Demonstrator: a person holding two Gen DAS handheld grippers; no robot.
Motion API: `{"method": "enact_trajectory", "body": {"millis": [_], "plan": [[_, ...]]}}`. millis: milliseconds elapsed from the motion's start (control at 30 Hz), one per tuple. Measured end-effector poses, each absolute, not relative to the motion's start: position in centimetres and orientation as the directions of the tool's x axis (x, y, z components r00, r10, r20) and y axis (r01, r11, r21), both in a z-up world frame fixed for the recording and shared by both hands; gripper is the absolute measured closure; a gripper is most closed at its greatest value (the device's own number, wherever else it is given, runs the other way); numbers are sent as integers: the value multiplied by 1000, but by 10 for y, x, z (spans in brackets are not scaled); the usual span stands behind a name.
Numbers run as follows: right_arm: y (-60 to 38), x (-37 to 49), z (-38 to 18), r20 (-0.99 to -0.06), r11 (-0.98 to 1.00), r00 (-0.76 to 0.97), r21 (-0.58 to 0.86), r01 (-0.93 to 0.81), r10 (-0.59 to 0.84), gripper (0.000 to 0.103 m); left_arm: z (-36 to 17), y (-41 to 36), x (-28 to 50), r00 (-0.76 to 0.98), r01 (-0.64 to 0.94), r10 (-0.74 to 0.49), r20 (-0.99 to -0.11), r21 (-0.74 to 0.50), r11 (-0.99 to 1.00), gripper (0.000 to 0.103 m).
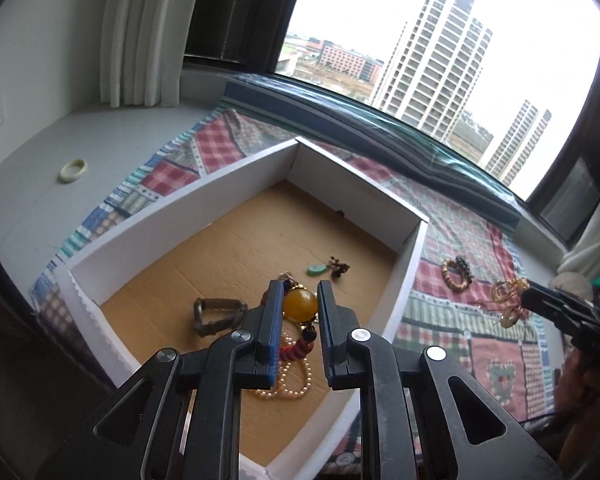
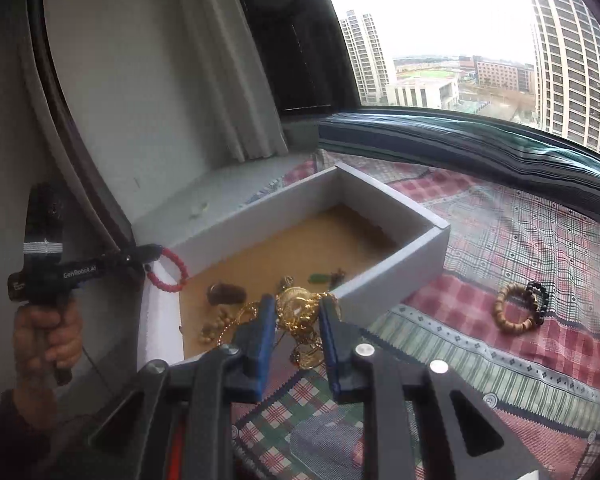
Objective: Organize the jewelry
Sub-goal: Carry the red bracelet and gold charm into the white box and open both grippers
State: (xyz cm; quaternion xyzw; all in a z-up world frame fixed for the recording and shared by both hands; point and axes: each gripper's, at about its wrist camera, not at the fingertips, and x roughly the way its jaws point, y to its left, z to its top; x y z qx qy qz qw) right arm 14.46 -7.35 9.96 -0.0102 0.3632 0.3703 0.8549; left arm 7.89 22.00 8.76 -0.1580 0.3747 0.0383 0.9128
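Observation:
My left gripper (image 1: 300,292) is shut on a red bead bracelet (image 1: 300,350) with a big amber bead (image 1: 300,305) between the pads. In the right wrist view the left gripper (image 2: 152,258) holds the red bead bracelet (image 2: 168,270) in the air over the near left corner of the white box (image 2: 396,280). My right gripper (image 2: 298,308) is shut on a tangle of gold chains (image 2: 300,314), which hangs just in front of the box's near wall. The left wrist view shows the right gripper (image 1: 530,298) holding the gold chains (image 1: 508,298) above the quilt.
On the cardboard floor of the white box (image 1: 412,264) lie a bronze bangle (image 1: 218,314), a green pendant (image 1: 318,269) and a pearl string (image 1: 290,388). A wooden bead bracelet (image 2: 512,314) and a black one (image 2: 538,300) rest on the patchwork quilt (image 2: 500,360). A pale ring (image 1: 73,170) sits on the sill.

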Motion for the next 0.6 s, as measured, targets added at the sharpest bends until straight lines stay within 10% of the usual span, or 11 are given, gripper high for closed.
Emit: {"method": "enact_trajectory", "body": {"millis": [600], "plan": [[71,228,11,-823,718,322,141,-682,467,79,0,298,106,559,-365,54,-828,-187,912,85]]}}
